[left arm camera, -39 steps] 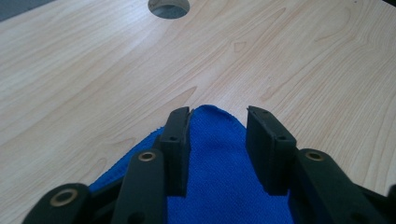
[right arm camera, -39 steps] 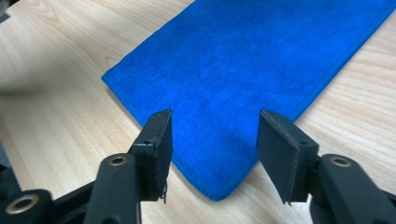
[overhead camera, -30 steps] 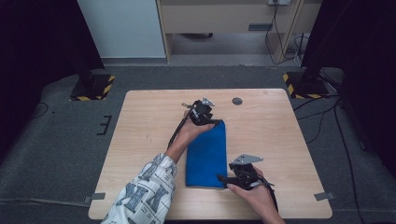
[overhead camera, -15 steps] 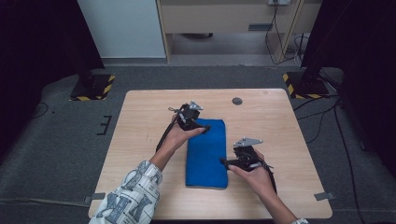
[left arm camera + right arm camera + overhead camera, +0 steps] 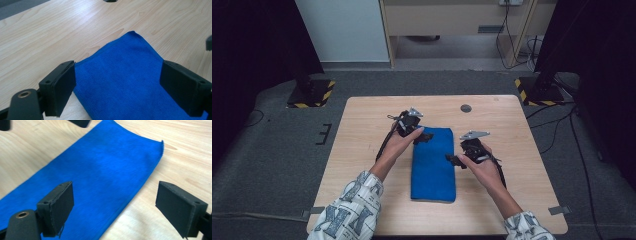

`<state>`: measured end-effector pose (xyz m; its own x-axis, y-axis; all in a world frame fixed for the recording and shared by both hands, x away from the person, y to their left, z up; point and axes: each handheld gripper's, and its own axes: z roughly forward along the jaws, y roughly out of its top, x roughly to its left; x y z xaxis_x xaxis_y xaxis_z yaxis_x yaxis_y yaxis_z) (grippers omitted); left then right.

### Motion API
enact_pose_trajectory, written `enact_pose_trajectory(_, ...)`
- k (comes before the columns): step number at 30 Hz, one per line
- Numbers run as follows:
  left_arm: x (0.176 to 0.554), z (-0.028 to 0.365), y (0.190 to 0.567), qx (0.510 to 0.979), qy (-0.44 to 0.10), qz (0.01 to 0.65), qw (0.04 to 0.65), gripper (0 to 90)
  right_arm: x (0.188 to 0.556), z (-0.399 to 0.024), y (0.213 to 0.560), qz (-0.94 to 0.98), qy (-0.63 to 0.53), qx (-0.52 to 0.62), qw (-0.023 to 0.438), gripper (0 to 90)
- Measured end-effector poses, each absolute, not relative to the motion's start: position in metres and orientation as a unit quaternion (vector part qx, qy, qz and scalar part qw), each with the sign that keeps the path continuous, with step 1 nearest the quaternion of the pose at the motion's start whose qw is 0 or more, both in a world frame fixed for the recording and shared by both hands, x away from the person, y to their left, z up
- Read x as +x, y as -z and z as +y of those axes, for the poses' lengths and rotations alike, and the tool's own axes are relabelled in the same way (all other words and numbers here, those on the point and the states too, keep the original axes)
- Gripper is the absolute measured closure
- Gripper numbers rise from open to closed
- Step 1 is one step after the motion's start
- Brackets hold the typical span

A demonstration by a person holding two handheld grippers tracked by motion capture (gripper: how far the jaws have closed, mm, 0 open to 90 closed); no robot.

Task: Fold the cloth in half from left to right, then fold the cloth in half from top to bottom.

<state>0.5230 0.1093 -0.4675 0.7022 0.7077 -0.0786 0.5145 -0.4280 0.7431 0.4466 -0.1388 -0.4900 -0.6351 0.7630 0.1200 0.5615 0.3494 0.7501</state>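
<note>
A blue cloth, folded into a long rectangle, lies flat on the middle of the wooden table. My left gripper hovers over the cloth's far left corner, jaws wide apart. In the left gripper view the cloth lies below the left gripper, untouched by either pad. My right gripper sits at the cloth's right edge, about halfway along it. In the right gripper view that edge of the cloth runs beneath the right gripper. Both pairs of jaws have just been opening, with nothing gripped.
A small dark round cap is set into the table near its far edge. Two black stands with yellow-and-black striped bases rest on the grey floor beyond the far corners. Bare wood surrounds the cloth.
The right gripper has slid from the cloth's near right corner up along its right edge. The left gripper has shifted slightly left at the far end. Both pairs of jaws stand wider.
</note>
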Motion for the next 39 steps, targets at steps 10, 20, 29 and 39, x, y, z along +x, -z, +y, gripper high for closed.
enact_pose_trajectory(10,0.524,0.11,0.47,0.838,-0.139,0.357,0.39,13.3,0.478,-0.138,0.489,0.805,-0.382,0.428,0.152,30.5)
enact_pose_trajectory(20,0.526,0.116,0.473,0.837,-0.14,0.36,0.389,13.3,0.495,-0.136,0.488,0.809,-0.367,0.43,0.162,36.0)
enact_pose_trajectory(29,0.532,0.124,0.478,0.831,-0.14,0.373,0.387,13.4,0.503,-0.136,0.487,0.811,-0.359,0.432,0.164,36.8)
enact_pose_trajectory(39,0.545,0.133,0.491,0.824,-0.126,0.396,0.385,13.8,0.534,-0.133,0.497,0.811,-0.349,0.445,0.151,42.6)
